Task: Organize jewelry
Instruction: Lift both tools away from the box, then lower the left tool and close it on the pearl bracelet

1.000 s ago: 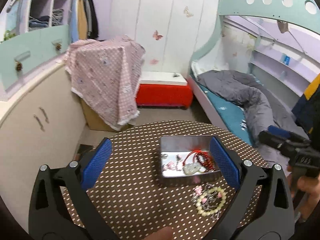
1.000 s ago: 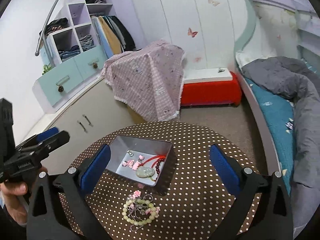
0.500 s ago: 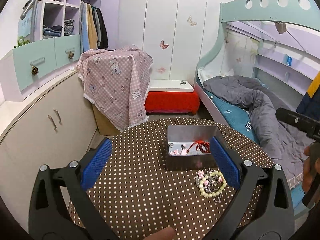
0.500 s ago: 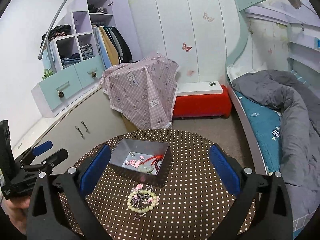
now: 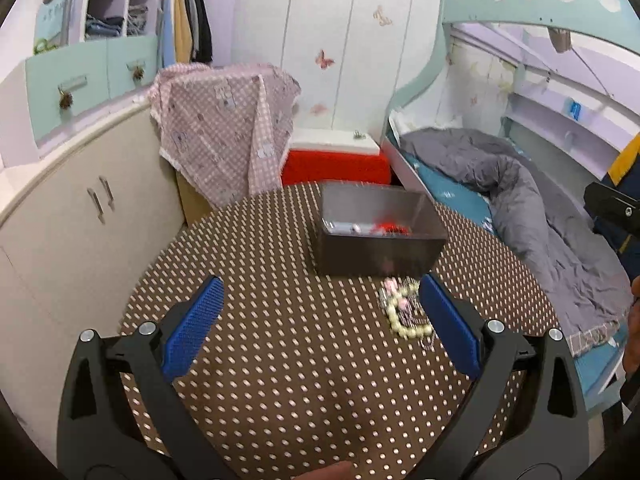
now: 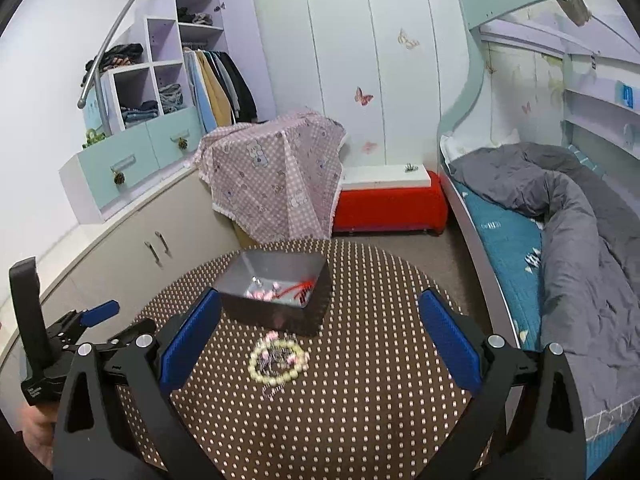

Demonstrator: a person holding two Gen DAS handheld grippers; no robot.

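Note:
A grey metal box (image 5: 380, 232) stands on the round brown polka-dot table (image 5: 260, 340) and holds red and pink jewelry (image 6: 280, 292). A pale green bead bracelet with small pink pieces (image 6: 278, 362) lies on the table just in front of the box; it also shows in the left wrist view (image 5: 404, 314), partly behind my right blue pad. My left gripper (image 5: 320, 324) is open and empty above the table, left of the bracelet. My right gripper (image 6: 320, 340) is open and empty, with the bracelet between its fingers but farther out.
A low cream cabinet (image 6: 132, 248) runs along the left. A pink checked cloth (image 6: 276, 184) covers something behind the table, beside a red bench (image 6: 388, 204). A bed with a grey duvet (image 6: 568, 216) lies at the right.
Both grippers have pulled back and dropped lower, so the box and bracelet sit farther out and I see the box more from the side. Both stay open and empty.

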